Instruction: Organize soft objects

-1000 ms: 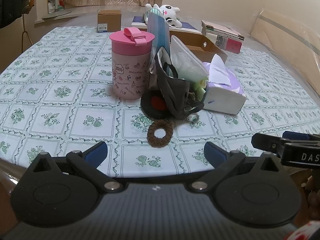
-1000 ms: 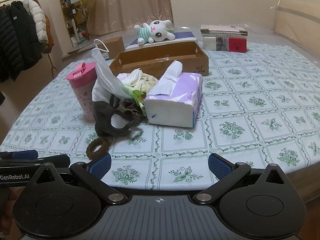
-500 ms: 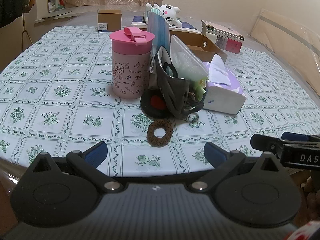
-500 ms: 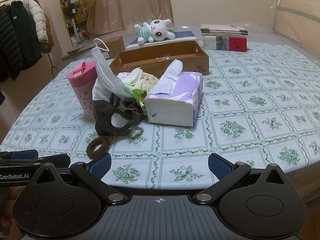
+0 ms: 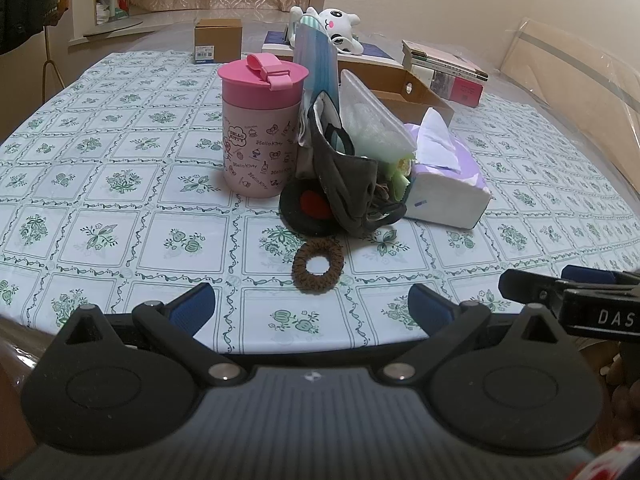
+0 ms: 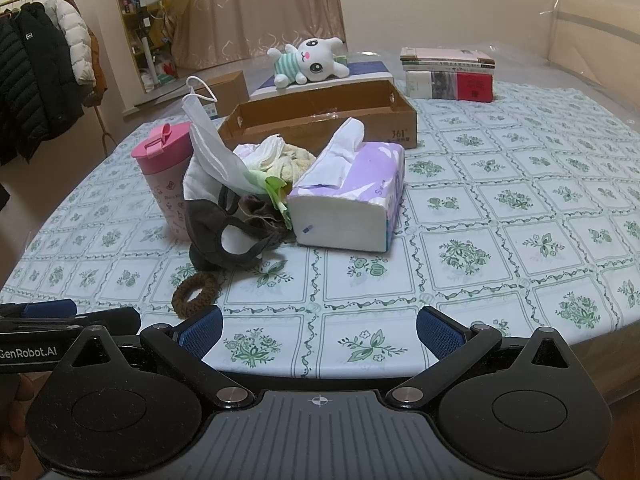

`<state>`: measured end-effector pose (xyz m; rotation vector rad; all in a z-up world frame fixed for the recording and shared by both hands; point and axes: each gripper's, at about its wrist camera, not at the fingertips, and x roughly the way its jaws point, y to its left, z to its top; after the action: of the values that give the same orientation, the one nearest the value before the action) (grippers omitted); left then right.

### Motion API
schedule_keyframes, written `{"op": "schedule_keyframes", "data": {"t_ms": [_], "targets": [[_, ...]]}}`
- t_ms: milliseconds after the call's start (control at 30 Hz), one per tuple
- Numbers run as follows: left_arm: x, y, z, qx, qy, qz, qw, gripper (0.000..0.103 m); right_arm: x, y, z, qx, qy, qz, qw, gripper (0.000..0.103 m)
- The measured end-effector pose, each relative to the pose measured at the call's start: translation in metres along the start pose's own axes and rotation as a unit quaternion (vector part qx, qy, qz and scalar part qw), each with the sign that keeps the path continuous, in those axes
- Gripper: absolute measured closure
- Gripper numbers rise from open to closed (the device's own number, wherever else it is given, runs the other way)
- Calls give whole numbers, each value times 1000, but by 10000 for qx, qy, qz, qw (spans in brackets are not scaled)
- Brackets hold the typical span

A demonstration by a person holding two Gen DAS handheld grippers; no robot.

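A pile of soft things lies mid-table: a dark grey face mask (image 5: 352, 184) (image 6: 218, 232), a white mask (image 6: 208, 148), crumpled cloths (image 6: 280, 156) and a black pad with a red centre (image 5: 308, 208). A brown hair scrunchie (image 5: 318, 266) (image 6: 196, 294) lies alone nearer the front edge. An open cardboard tray (image 6: 320, 120) stands behind the pile, a plush rabbit (image 6: 308, 62) beyond it. My left gripper (image 5: 310, 308) hangs open over the table's front edge, just short of the scrunchie. My right gripper (image 6: 318, 330) is open too, empty, right of the scrunchie.
A pink lidded cup (image 5: 262, 128) stands left of the pile and a purple tissue pack (image 6: 352, 196) right of it. Stacked books (image 6: 448, 74) and a small carton (image 5: 218, 40) sit at the far side. Coats (image 6: 36, 80) hang beyond the table on the left.
Both grippers have crept slightly forward toward the table; the objects have not moved.
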<state>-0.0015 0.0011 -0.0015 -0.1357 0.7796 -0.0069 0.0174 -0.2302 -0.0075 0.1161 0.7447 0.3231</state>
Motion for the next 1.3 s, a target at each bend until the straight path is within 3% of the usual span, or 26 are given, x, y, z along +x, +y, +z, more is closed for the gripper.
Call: {"op": "schedule_keyframes", "data": {"t_ms": [867,1300], "targets": [[2,-3,-4,-22,36,-39,10000,2,2,0,-3,7,24,-2,10000,0],[22,14,4,-21,182,9,9998,4,15,-3,1,71,90,-6,9999,0]]}}
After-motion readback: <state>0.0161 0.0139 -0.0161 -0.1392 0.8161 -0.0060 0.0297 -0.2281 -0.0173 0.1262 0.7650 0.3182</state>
